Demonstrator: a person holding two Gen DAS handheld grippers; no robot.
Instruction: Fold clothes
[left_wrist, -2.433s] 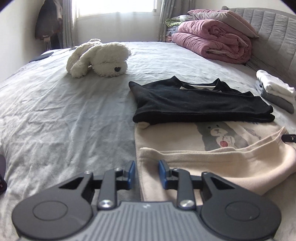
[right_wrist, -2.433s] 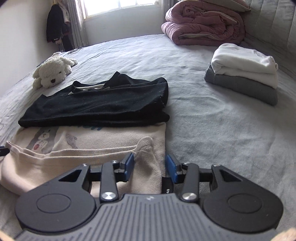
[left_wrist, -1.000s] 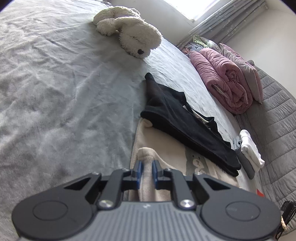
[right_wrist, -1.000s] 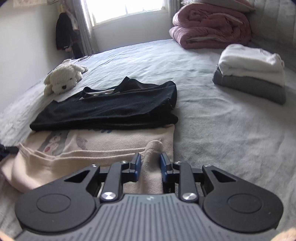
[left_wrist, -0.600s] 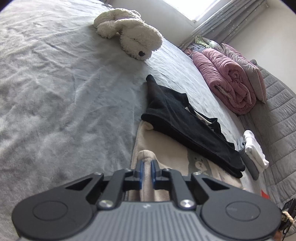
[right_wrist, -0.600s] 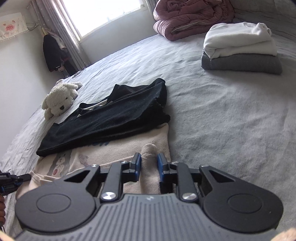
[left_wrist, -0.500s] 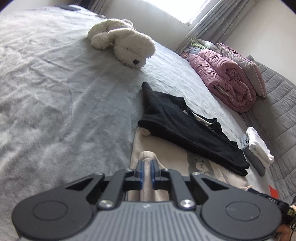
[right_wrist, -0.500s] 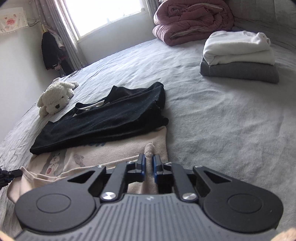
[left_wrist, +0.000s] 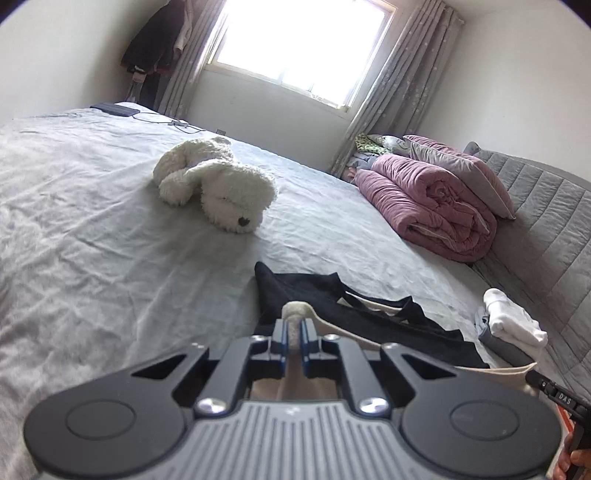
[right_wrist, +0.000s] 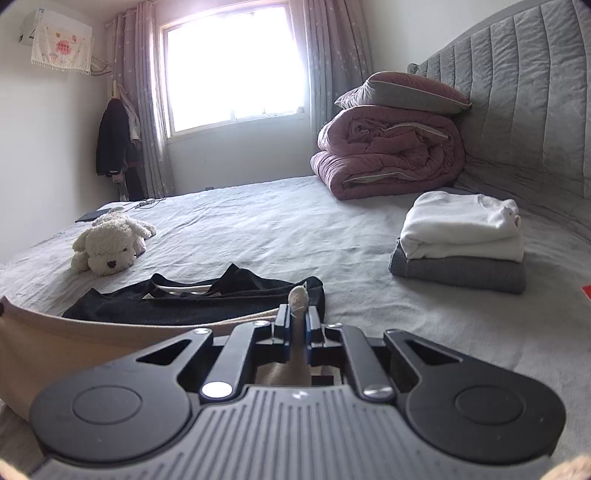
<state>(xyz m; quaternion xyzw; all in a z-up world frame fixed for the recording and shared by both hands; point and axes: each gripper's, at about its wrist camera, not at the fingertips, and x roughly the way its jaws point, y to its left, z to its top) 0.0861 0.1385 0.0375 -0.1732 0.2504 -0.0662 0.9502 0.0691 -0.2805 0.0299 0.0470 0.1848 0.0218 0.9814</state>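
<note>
A cream garment (right_wrist: 55, 343) with a bear print is lifted off the grey bed, its edge stretched between both grippers. My left gripper (left_wrist: 293, 332) is shut on one corner of the cream garment (left_wrist: 295, 314), which pokes out between the blue pads. My right gripper (right_wrist: 297, 325) is shut on the other corner, a small tuft showing above its pads. Just beyond lies a folded black garment (right_wrist: 192, 299) flat on the sheet; the black garment (left_wrist: 332, 306) also shows ahead of the left gripper.
A white plush dog (left_wrist: 218, 188) lies farther up the bed (left_wrist: 92, 240). A folded white and grey stack (right_wrist: 461, 240) sits at the right near the headboard (right_wrist: 524, 110). A rolled pink duvet (right_wrist: 388, 151) with a pillow is at the back. A hand shows at the left view's lower right corner.
Both grippers closed on the cream garment's near corners and rose, tilting up toward the window. The cream edge left the bed and now hangs taut between them.
</note>
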